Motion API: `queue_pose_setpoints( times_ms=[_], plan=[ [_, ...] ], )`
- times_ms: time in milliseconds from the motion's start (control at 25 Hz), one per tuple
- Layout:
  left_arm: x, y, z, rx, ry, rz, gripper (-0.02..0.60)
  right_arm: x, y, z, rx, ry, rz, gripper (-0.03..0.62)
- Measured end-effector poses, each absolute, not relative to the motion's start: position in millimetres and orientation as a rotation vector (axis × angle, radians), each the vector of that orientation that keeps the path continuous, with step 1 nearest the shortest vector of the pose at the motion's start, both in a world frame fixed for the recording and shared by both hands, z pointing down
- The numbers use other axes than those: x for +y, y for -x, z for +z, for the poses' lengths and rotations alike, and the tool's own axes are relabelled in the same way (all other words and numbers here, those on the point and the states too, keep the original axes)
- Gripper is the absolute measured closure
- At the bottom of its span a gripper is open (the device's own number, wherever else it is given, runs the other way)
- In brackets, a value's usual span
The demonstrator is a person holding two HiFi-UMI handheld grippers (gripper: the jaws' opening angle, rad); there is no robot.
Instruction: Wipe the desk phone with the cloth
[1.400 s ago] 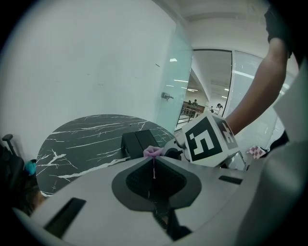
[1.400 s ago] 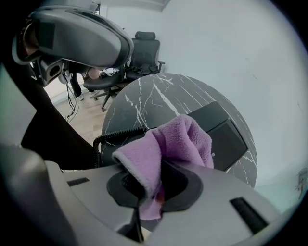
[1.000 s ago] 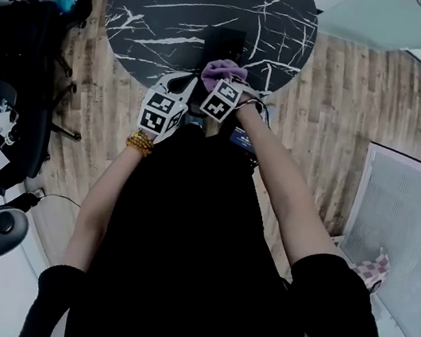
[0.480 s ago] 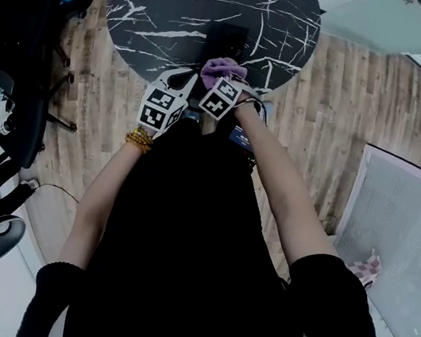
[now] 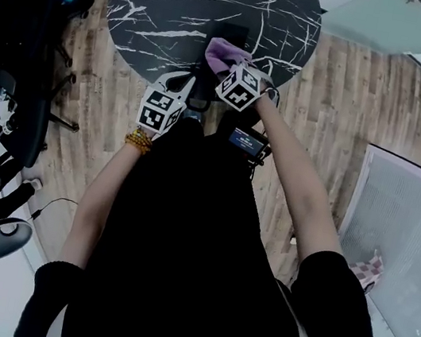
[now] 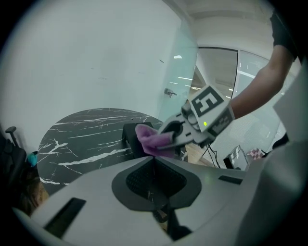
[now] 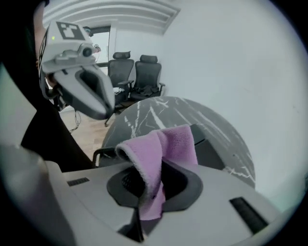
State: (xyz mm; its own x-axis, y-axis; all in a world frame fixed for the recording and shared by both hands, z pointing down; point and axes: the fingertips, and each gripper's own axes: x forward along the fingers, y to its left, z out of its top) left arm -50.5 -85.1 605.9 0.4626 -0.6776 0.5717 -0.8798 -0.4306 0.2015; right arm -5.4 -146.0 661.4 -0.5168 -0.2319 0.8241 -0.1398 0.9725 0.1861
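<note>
A black desk phone (image 5: 231,35) stands on the round black marble table (image 5: 167,3) near its front edge. My right gripper (image 5: 231,61) is shut on a purple cloth (image 5: 225,50), and the cloth lies against the phone's near side. In the right gripper view the cloth (image 7: 163,144) sticks up from the closed jaws in front of the phone (image 7: 214,150). My left gripper (image 5: 183,85) hovers at the table's edge, left of the phone, shut and holding nothing. The left gripper view shows the phone (image 6: 130,136), the cloth (image 6: 152,139) and the right gripper (image 6: 166,136).
Black office chairs (image 5: 20,33) stand left of the table on the wood floor (image 5: 327,103). A white panel (image 5: 405,230) lies at the right. A small device with a lit screen (image 5: 246,142) hangs at the person's waist. More chairs (image 7: 137,72) show behind the table.
My right gripper has moved forward over the table edge with the cloth, bringing it up against the phone. The left gripper has stayed almost where it was.
</note>
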Motion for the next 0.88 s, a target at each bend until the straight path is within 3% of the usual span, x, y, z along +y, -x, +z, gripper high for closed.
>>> queue_pose_setpoints(
  times_ms=[320, 880],
  plan=[
    [-80.1, 39.4, 611.4, -1.263, -2.254, 0.628, 0.563, -277.9, -17.5, 584.0, -2.094, -0.602, -0.452, 0.537],
    [-75.4, 27.7, 611.9, -1.224, -2.267, 0.707, 0.563, -261.5, -11.8, 635.3, -2.063, -0.465, -0.427, 0.537]
  ],
)
